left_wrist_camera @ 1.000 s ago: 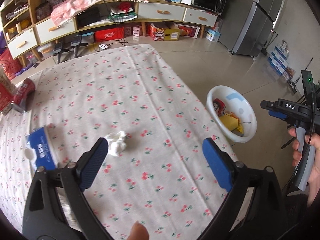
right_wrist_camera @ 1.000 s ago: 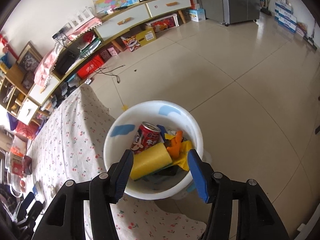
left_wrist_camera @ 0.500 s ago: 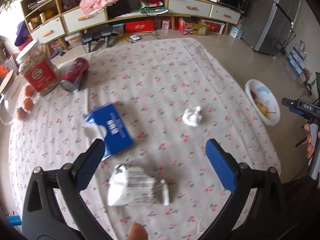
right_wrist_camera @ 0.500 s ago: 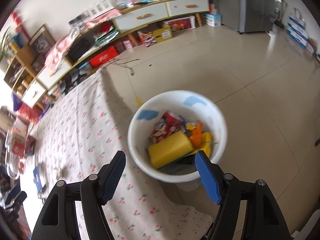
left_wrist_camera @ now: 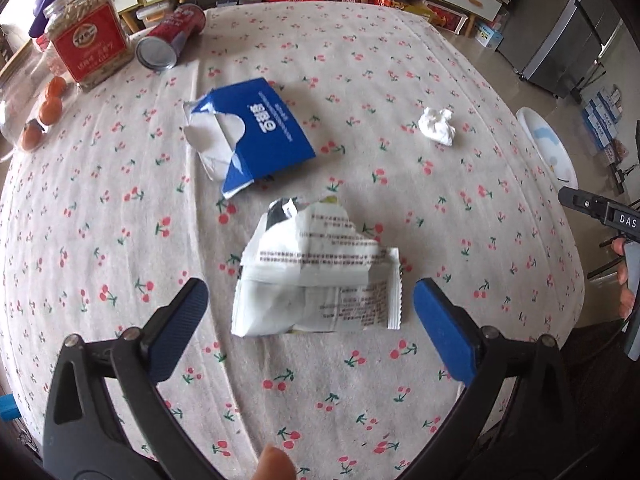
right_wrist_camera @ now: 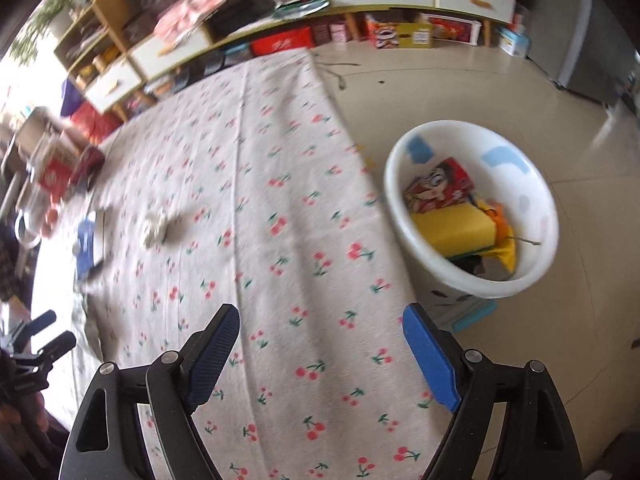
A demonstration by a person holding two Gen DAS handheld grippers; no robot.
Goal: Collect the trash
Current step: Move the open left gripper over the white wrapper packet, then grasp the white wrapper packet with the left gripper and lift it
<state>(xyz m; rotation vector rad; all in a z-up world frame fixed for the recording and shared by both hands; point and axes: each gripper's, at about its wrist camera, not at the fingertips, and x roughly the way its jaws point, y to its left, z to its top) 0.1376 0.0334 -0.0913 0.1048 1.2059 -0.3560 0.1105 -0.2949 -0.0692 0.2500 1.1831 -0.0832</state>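
Note:
A crumpled white wrapper [left_wrist_camera: 316,276] with printed text lies flat on the cherry-print tablecloth [left_wrist_camera: 120,240]. My left gripper [left_wrist_camera: 308,292] hovers over it, open wide, one finger on each side and neither touching it. Beyond it lie a torn blue tissue pack [left_wrist_camera: 264,132] and a crumpled white tissue [left_wrist_camera: 437,126]. My right gripper [right_wrist_camera: 324,322] hangs over the table's right edge; its jaws are opening and nothing is between them. The white bin [right_wrist_camera: 532,184] stands on the floor to its right, holding a yellow sponge [right_wrist_camera: 452,228] and other trash.
At the table's far left stand a red-labelled jar [left_wrist_camera: 90,46], a red can [left_wrist_camera: 172,36] lying on its side and some oranges [left_wrist_camera: 50,110]. Low cabinets and boxes line the far wall. The bin's rim [left_wrist_camera: 548,144] shows past the table's right edge.
The left gripper has moved from the crumpled tissue back over the white wrapper and come lower. The right gripper has swung from above the bin to over the table edge, its jaws widening.

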